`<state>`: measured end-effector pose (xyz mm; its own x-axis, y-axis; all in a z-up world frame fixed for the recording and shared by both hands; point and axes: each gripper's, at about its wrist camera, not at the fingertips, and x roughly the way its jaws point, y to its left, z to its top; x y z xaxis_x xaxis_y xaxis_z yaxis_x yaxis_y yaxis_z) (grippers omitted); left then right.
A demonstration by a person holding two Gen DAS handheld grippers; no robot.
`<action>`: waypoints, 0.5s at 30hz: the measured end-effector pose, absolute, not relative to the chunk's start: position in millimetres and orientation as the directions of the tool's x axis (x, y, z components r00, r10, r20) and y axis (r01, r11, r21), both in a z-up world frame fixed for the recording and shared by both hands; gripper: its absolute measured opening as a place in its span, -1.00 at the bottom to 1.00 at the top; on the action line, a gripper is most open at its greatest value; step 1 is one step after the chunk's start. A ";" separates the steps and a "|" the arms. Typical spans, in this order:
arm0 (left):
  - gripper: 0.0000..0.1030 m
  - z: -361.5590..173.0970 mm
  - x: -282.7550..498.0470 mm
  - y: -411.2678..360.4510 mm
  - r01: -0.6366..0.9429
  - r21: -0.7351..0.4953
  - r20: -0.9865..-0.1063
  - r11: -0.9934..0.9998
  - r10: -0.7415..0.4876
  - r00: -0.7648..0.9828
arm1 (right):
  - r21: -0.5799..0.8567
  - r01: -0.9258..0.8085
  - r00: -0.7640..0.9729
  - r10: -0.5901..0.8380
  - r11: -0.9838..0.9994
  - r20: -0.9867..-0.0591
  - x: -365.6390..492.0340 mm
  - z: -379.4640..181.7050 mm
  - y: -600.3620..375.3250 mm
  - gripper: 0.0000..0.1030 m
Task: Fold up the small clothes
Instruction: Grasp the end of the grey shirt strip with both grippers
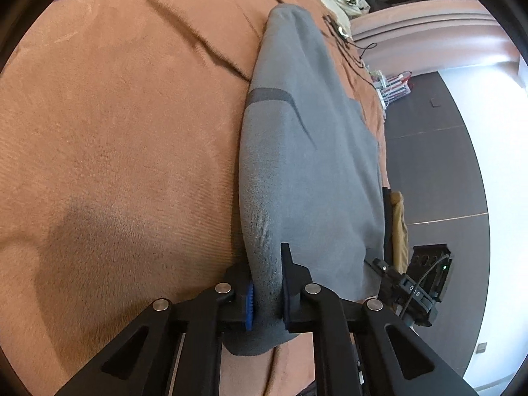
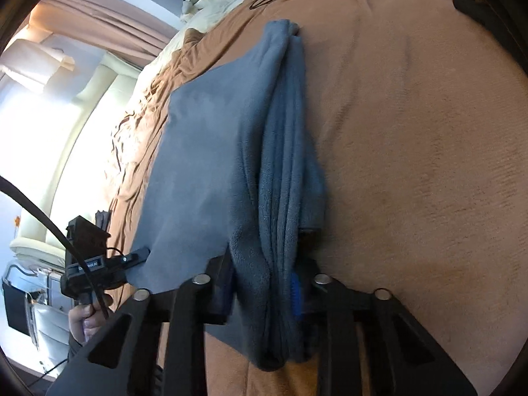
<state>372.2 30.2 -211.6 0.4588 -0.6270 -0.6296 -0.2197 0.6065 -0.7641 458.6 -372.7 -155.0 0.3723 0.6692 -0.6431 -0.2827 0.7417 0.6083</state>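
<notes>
Both my left gripper (image 1: 267, 292) and right gripper (image 2: 264, 283) pinch near-edge corners of the soft, limp grey garment (image 1: 307, 151) lying on the brown blanket (image 1: 115, 132); bunched cloth should hold without slipping.

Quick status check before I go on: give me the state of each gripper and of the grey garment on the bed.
left gripper: shut on the grey garment, pads pinching a bunched edge.
right gripper: shut on the grey garment, thick folds between its pads.
grey garment: held at two places, stretched between the grippers, partly doubled over on the brown blanket.
brown blanket: spread over the bed, lightly creased.
</notes>
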 end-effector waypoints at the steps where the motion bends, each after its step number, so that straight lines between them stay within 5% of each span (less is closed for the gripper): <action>1: -0.77 -209.0 370.8 31.5 -0.218 -0.766 -0.626 0.605 -0.627 0.463 | 0.593 -0.291 0.377 0.660 0.751 -0.650 457.6 -151.3 -370.3 -0.65; 15: -0.80 -167.2 346.1 57.5 -0.157 -0.754 -0.621 0.638 -0.614 0.487 | 0.595 -0.318 0.382 0.674 0.738 -0.632 424.6 -122.2 -353.6 -0.71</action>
